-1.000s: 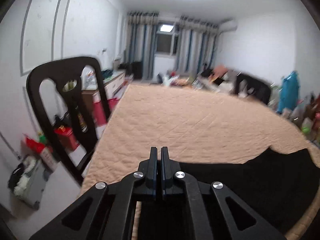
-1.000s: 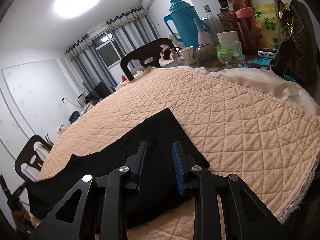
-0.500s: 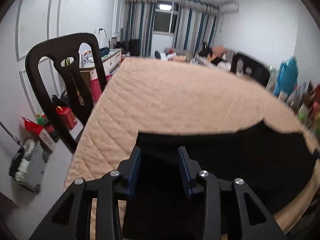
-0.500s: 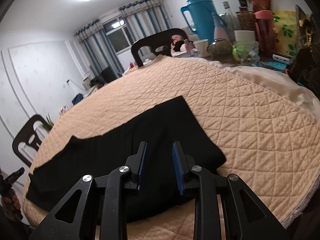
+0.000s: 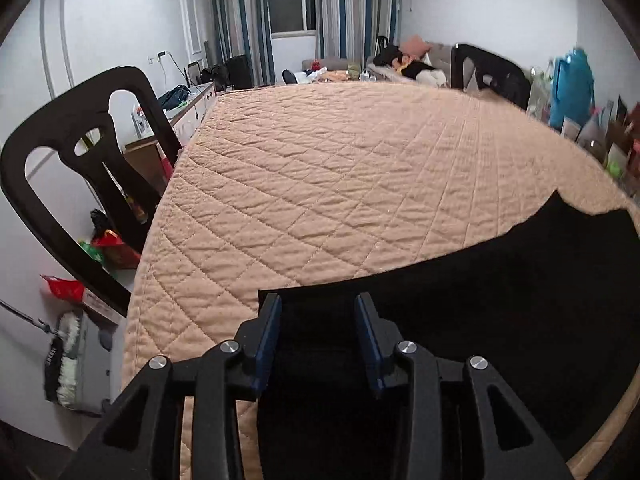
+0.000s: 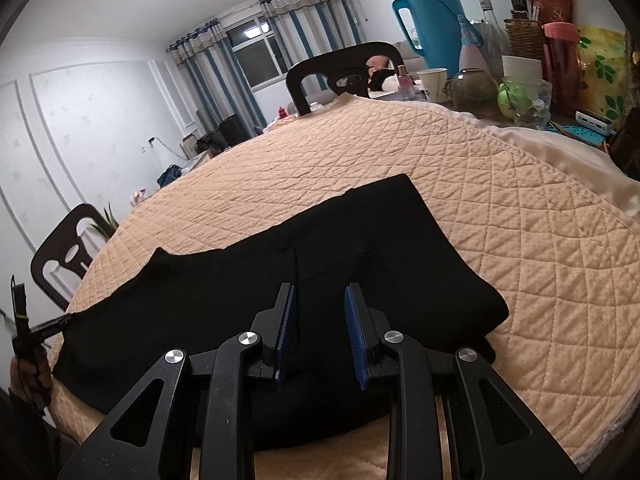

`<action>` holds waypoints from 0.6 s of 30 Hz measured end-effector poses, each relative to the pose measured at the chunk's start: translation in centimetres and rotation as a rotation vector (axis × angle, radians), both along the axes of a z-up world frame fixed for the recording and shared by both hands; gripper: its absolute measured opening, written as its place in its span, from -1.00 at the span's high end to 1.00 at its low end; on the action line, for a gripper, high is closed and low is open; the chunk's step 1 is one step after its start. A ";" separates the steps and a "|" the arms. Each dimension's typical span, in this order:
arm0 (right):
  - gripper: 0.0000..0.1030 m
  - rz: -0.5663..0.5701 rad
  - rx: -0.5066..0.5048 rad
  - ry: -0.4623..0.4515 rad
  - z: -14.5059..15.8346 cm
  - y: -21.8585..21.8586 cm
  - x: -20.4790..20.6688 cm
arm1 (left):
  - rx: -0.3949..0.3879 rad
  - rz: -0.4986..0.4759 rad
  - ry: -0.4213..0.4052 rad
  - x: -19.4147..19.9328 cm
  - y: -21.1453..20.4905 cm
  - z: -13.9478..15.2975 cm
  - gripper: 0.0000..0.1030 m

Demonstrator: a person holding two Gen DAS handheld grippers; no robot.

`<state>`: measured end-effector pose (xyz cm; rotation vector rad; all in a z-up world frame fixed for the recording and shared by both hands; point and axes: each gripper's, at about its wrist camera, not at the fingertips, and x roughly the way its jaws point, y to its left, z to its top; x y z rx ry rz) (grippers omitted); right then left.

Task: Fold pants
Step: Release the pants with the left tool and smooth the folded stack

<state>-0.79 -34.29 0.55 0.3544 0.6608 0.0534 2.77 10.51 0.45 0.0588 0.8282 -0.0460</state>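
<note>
Black pants [image 5: 500, 304] lie flat along the near side of a peach quilted cover [image 5: 340, 168]. My left gripper [image 5: 318, 310] hovers over their left end, open, blue pads apart with only flat cloth seen below them. In the right wrist view the pants [image 6: 360, 236] stretch from left to right. My right gripper [image 6: 320, 300] stands open above their wider right end, nothing pinched between its pads. At the far left of that view a hand holds the left gripper [image 6: 66, 319] at the pants' left edge.
A black chair [image 5: 76, 168] stands off the cover's left edge, another [image 6: 344, 72] at the far side. A teal thermos [image 6: 430, 20], cups, jars and bottles crowd the right end beside a cream cloth [image 6: 560, 152]. Bare quilt lies beyond the pants.
The left gripper went from shut to open and tipped down over the pants' left end. The right gripper shifted a little and kept its jaws as they were.
</note>
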 end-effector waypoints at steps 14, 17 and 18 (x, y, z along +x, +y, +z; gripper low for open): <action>0.49 -0.027 0.014 -0.021 0.3 -0.7 -0.1 | 0.085 0.038 -0.039 1.3 -0.7 1.2 0.92; 0.49 -0.036 0.008 -0.016 0.2 -1.0 0.0 | 0.073 0.035 0.013 2.4 -0.1 -0.2 0.86; 0.49 -0.040 0.008 -0.010 0.0 -1.1 0.0 | 0.063 0.047 0.013 2.4 0.3 0.1 0.81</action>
